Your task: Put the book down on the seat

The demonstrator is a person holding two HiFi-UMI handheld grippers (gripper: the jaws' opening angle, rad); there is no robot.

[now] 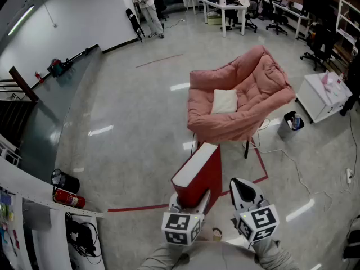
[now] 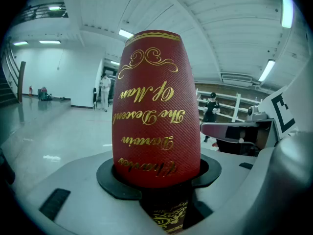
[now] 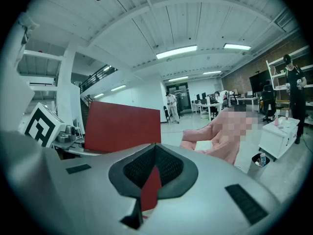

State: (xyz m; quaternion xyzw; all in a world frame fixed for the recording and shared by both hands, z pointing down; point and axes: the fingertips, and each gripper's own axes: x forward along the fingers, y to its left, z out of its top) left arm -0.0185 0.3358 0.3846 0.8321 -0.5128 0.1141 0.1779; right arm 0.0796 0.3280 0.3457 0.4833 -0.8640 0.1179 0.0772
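Observation:
My left gripper (image 1: 191,200) is shut on a thick red book (image 1: 197,176), held spine-up above the floor, short of the seat. In the left gripper view the book's (image 2: 156,106) spine with gold lettering stands between the black pads (image 2: 117,177) of the left gripper (image 2: 159,173) and hides what lies ahead. The seat is a pink padded chair (image 1: 247,89) with a white cushion (image 1: 224,101) on it, just beyond the book. My right gripper (image 1: 245,191) hangs beside the book on its right, jaws together, nothing held. The right gripper view shows the book's cover (image 3: 122,126) at left and the chair (image 3: 195,140) ahead.
A white cabinet (image 1: 322,94) and a small bin (image 1: 292,121) stand right of the chair, with a cable trailing over the floor. Red tape lines (image 1: 140,208) mark the floor. A fire extinguisher (image 1: 70,198) lies at left. Desks (image 1: 225,1) and people are far back.

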